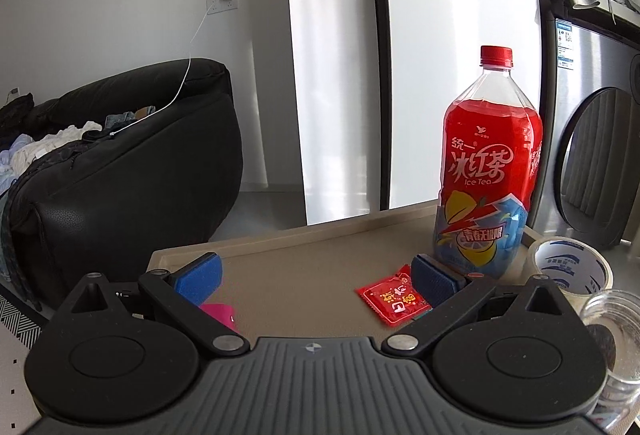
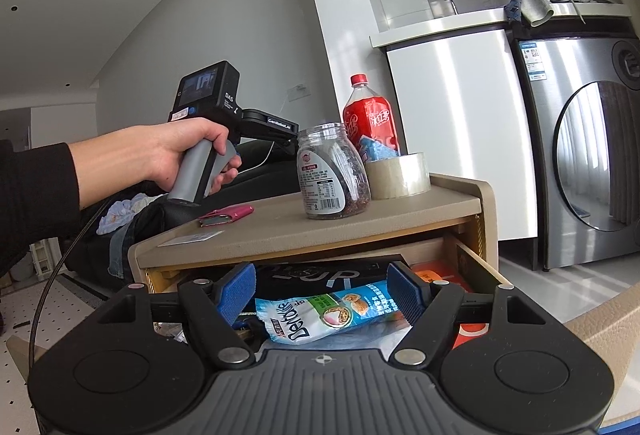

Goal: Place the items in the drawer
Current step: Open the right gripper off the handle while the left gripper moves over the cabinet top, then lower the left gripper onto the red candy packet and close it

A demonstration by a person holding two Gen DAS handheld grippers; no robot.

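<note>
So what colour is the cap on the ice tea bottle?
Red cap, clearest in the left wrist view.

Black sofa (image 1: pixel 132 163) with clothes – steel washing machine (image 2: pixel 580 163) – white cabinet (image 1: pixel 456 91).

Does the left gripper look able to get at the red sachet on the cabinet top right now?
Probably yes: the left gripper is open just above the cabinet top, the red sachet lies flat between its fingers, and nothing covers it.

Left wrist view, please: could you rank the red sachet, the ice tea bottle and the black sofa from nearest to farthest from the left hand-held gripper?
From the left hand-held gripper:
1. Red sachet, on the cabinet top beside the right finger.
2. Ice tea bottle, standing just beyond, to the right.
3. Black sofa, off the cabinet, far left.
</note>
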